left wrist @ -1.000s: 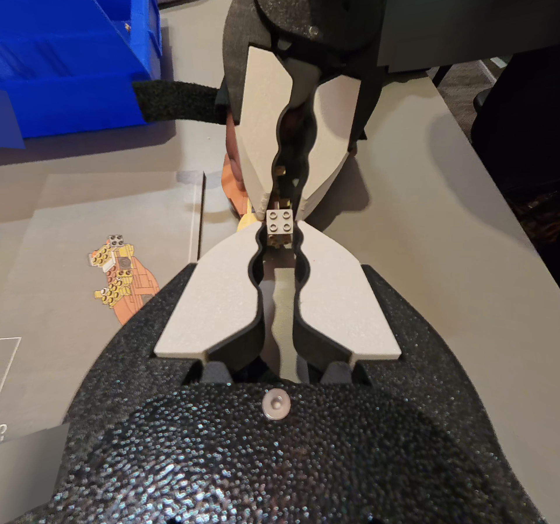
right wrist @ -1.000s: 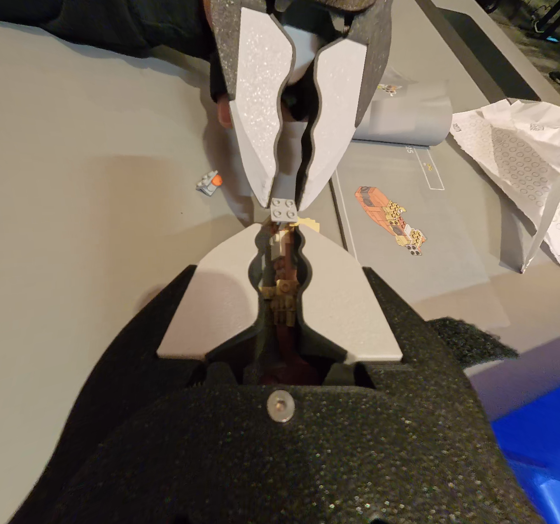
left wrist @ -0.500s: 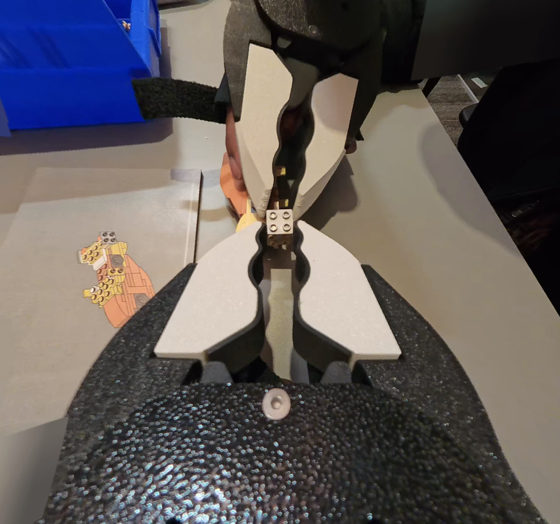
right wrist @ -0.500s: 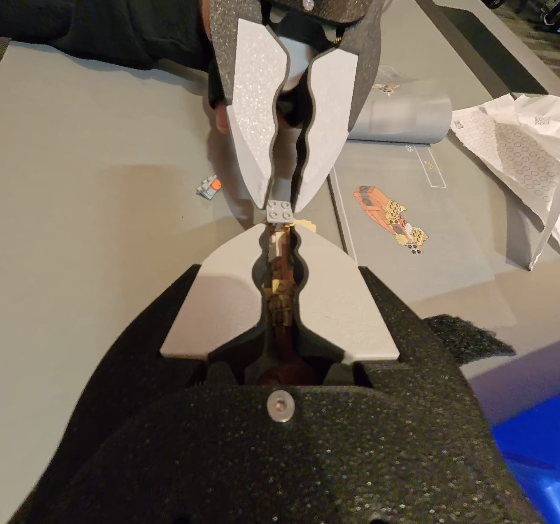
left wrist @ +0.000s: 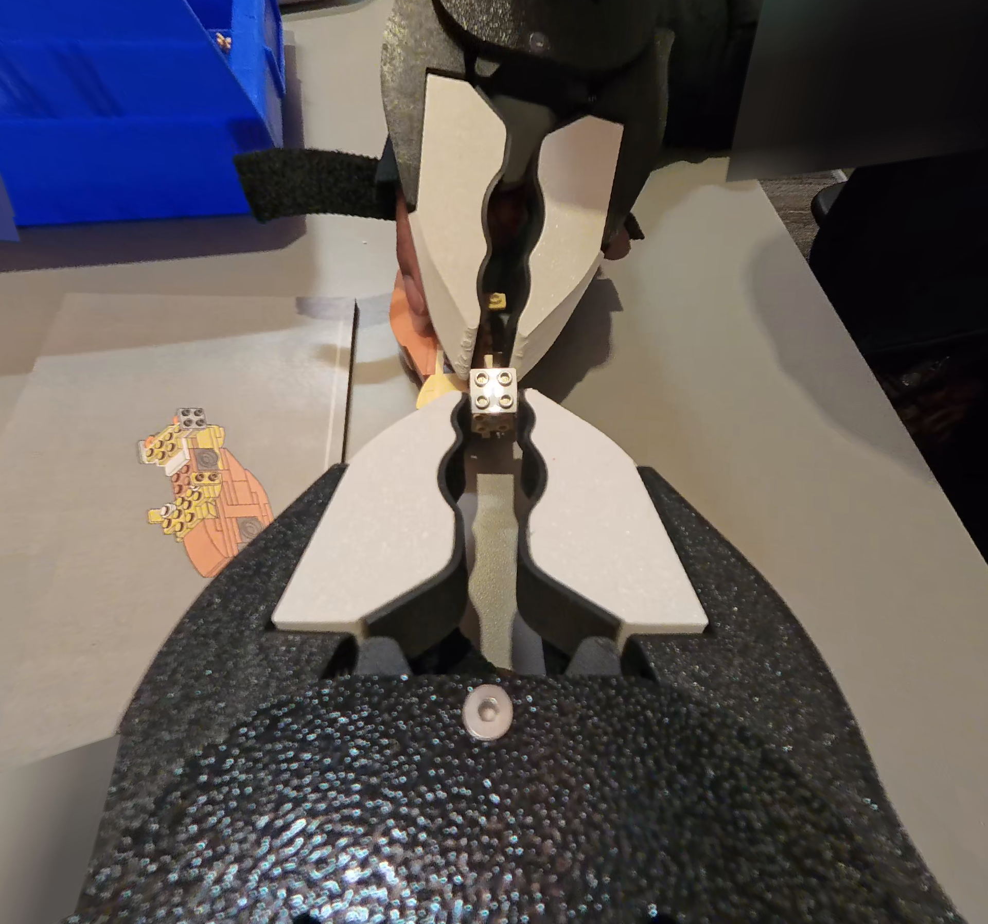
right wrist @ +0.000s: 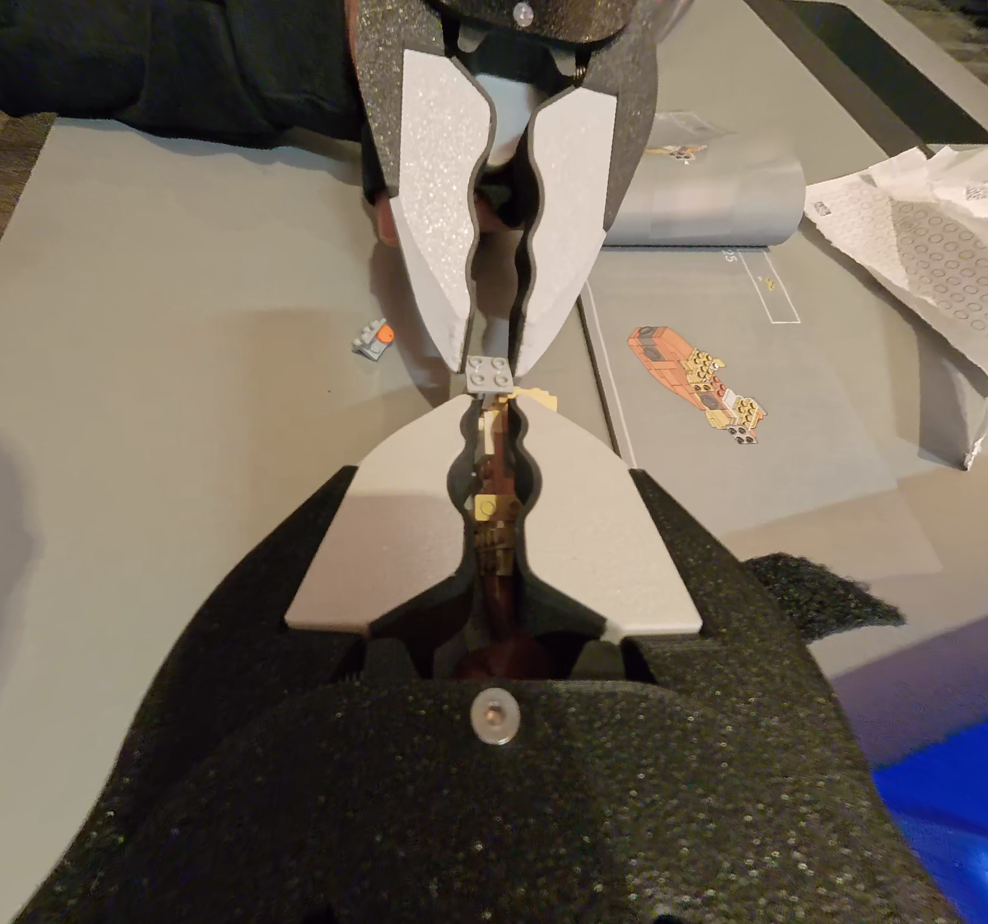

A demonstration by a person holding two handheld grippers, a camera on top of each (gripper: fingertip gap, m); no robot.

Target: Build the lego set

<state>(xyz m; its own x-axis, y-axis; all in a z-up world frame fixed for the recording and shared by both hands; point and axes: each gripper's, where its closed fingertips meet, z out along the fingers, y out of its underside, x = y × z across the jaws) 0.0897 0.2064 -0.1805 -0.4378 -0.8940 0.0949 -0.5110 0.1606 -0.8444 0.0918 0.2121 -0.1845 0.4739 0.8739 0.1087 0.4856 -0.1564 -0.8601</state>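
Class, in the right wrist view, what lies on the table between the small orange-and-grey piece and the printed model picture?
The left gripper, holding the grey plate, and a tan piece below it.

Brown lego model [right wrist: 494,519] mostly hidden between right tool's fingers [right wrist: 588,524], blue bin [left wrist: 123,80] cropped

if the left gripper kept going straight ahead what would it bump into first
Probably the brown model in the right gripper, tip to tip with it. The grey plate in the left gripper already looks against it.
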